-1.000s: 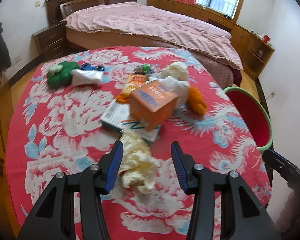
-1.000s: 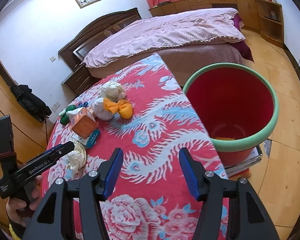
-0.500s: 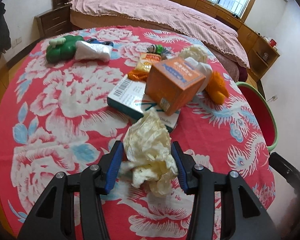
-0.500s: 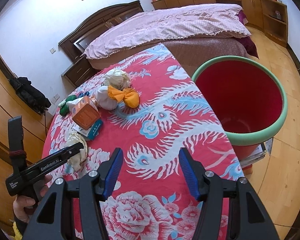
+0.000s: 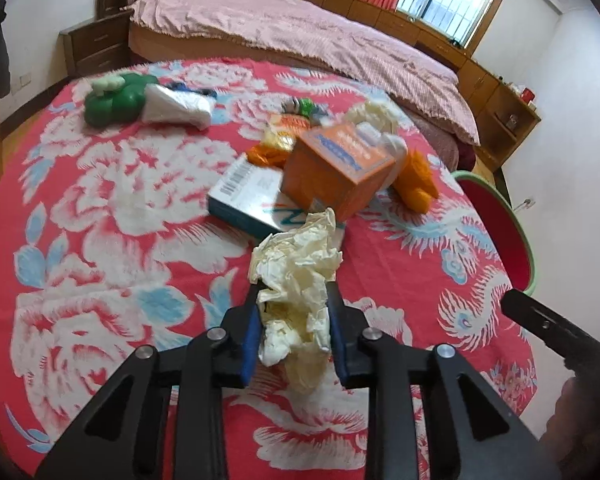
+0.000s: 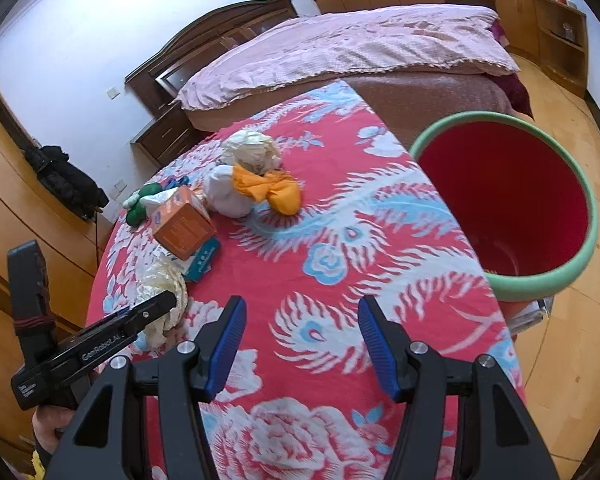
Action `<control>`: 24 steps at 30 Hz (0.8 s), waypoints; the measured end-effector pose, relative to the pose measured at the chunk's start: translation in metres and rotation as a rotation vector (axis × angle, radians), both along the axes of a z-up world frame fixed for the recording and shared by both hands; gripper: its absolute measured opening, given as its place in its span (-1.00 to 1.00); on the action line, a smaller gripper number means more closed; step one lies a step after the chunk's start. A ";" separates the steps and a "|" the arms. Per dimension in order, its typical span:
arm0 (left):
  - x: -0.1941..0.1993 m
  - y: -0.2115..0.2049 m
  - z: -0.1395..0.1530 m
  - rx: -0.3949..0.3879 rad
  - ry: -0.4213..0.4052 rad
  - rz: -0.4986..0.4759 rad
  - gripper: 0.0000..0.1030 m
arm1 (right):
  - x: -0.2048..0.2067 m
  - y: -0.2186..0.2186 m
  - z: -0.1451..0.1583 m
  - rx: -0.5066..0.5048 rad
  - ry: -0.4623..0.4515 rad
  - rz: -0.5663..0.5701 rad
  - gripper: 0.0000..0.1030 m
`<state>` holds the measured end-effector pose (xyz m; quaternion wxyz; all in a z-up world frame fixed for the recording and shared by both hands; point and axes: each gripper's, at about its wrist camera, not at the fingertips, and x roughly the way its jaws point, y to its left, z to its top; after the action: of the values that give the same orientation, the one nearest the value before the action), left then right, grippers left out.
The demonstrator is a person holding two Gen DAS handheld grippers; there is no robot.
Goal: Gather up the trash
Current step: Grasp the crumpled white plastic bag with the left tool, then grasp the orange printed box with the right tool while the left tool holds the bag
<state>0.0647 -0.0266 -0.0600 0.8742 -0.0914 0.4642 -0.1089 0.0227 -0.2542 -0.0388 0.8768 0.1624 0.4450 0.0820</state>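
A crumpled cream paper wad (image 5: 300, 256) lies on the red flowered tablecloth (image 5: 100, 208). My left gripper (image 5: 294, 296) has its blue pads pressed against both sides of the wad, and its jaws are closing. The right wrist view shows the same wad (image 6: 160, 280) under the left gripper (image 6: 168, 300). My right gripper (image 6: 300, 308) hangs open over bare cloth with nothing between its fingers. A red bin with a green rim (image 6: 540, 280) stands beside the table on the right.
Beyond the wad lie an orange box (image 5: 336, 168) on a flat teal and white box (image 5: 248, 196), an orange bag (image 5: 418, 180), a white bundle (image 6: 228, 196), a green toy (image 5: 116, 100) and a white packet (image 5: 176, 108). A bed (image 5: 300, 32) stands behind.
My left gripper came forward and down over the paper wad, and its jaws narrowed onto it. The right gripper drifted a little over the cloth and stayed open.
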 end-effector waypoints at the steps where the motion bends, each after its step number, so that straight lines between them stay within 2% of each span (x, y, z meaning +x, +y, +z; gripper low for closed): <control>1: 0.000 0.003 0.003 0.002 -0.009 0.008 -0.42 | 0.001 0.004 0.001 -0.005 -0.004 0.008 0.21; 7: 0.004 0.028 0.016 0.017 -0.041 0.078 -0.42 | 0.014 0.031 0.005 -0.028 -0.029 0.078 0.38; 11: 0.009 0.044 0.021 0.044 -0.059 0.128 -0.42 | 0.026 0.050 0.008 -0.036 -0.047 0.114 0.59; 19: 0.017 0.068 0.018 0.057 -0.059 0.184 -0.42 | 0.056 0.087 0.014 -0.063 -0.077 0.169 0.64; 24: 0.021 0.078 0.009 0.048 -0.036 0.202 -0.42 | 0.075 0.112 0.011 -0.124 -0.100 0.211 0.64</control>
<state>0.0861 0.0511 -0.0508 0.8909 -0.1151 0.4393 -0.0107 0.0978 -0.1424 -0.0278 0.8928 0.0556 0.4196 0.1541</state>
